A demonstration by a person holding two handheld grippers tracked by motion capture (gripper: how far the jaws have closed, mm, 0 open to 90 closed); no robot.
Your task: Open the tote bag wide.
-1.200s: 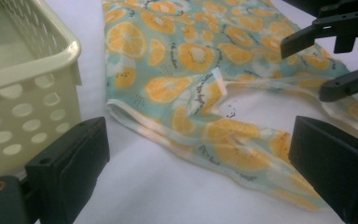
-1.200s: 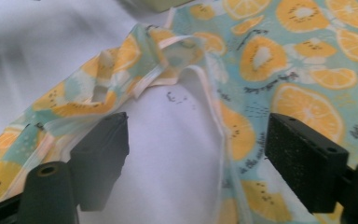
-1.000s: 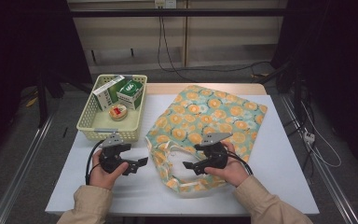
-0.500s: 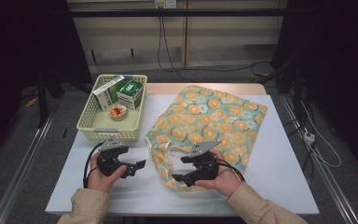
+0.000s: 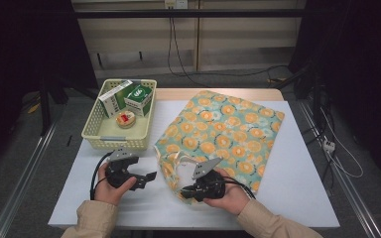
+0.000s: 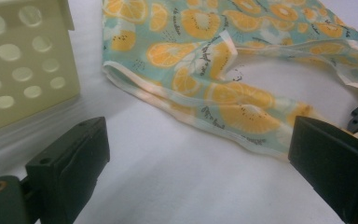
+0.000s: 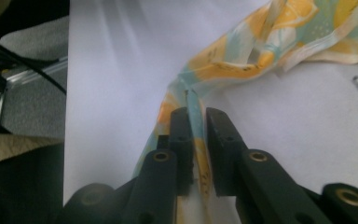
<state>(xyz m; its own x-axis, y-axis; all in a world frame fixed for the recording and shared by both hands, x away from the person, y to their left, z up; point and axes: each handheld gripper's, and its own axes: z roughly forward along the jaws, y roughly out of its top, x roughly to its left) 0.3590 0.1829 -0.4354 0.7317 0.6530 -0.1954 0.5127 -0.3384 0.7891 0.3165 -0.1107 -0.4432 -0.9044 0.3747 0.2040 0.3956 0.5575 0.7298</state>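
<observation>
Since a second ago, right gripper (image 5: 191, 192) slid leftward along the near edge of the fruit-print bag (image 5: 223, 134), jaws just closing. Left to right: basket (image 5: 99, 136) beyond my left gripper (image 5: 146, 179), whose jaws are released, worktop (image 6: 177, 186) bare between them, bag's rim just ahead. Right jaws are clenched on the bag's strap (image 7: 196, 135), pinched between both pads.

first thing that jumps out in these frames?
The orange-print fabric bag spread across the middle of the white table. At its near edge the right gripper has just closed its jaws on a strip of the bag's fabric, while the left gripper sits open on the table beside it. A pale yellow basket with two green-and-white boxes stands at far left.
</observation>
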